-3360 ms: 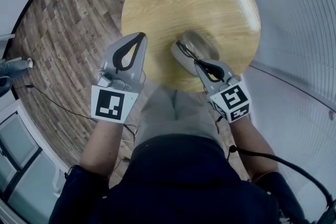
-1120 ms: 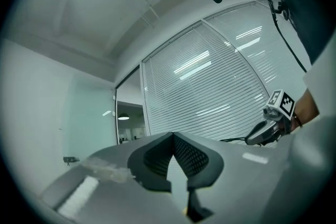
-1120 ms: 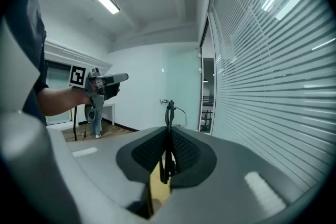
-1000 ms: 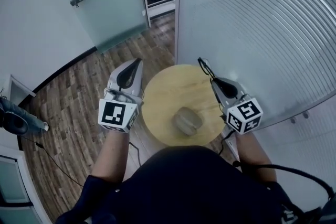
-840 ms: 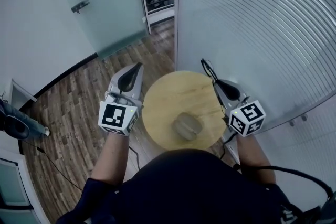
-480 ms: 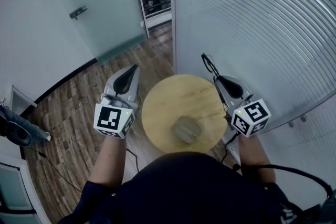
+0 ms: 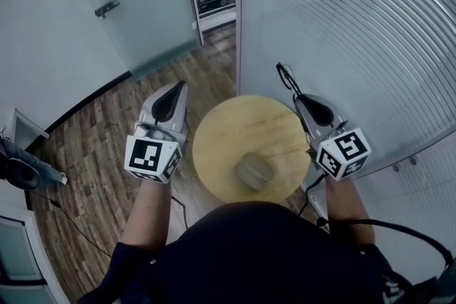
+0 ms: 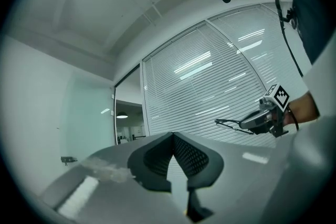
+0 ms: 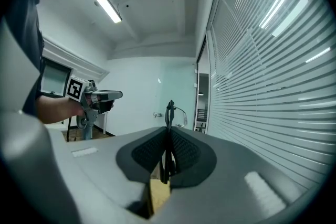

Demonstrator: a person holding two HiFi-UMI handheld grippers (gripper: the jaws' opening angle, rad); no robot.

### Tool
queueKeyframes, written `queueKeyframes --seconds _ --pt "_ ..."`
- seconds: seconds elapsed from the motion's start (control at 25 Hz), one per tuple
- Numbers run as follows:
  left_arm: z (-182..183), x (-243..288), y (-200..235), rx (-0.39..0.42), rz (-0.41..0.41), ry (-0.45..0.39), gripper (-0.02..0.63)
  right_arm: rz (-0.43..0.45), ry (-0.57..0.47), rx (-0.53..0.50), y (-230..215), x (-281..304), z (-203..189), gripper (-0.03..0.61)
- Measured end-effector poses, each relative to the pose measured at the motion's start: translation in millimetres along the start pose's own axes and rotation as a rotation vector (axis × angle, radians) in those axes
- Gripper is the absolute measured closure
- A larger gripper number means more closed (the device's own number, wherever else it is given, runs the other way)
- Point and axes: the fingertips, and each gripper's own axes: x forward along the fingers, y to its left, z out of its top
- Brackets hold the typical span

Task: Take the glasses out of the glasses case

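No text, label, brand or number can be read anywhere.

A few seconds ago my right gripper [image 7: 299, 99] was down at the glasses case [image 7: 254, 171] on the near edge of the counter [image 7: 242, 126], its fingers in among the glasses [image 7: 285, 77]. Now it is up and off to the right. The glasses have come with it, pinched between the fingers and well clear of the case, which lies alone on the counter. My left gripper [image 7: 181, 87] has lifted too, and over the last second it drifted a little left and nearer me. I'm looking from higher up, so the counter shows small below.
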Motion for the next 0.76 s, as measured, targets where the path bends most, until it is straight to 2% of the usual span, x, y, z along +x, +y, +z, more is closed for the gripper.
queueKeyframes --seconds 0.2,0.76 --pt "10.7 -1.2 5.8 -0.002 0.006 -0.013 0.611 0.002 -0.007 -0.01 0.8 1.7 12.4 0.545" --pt "13.7 3.8 8.0 0.002 -0.017 -0.024 0.611 -0.008 -0.024 0.002 4.1 8.2 12.5 0.545"
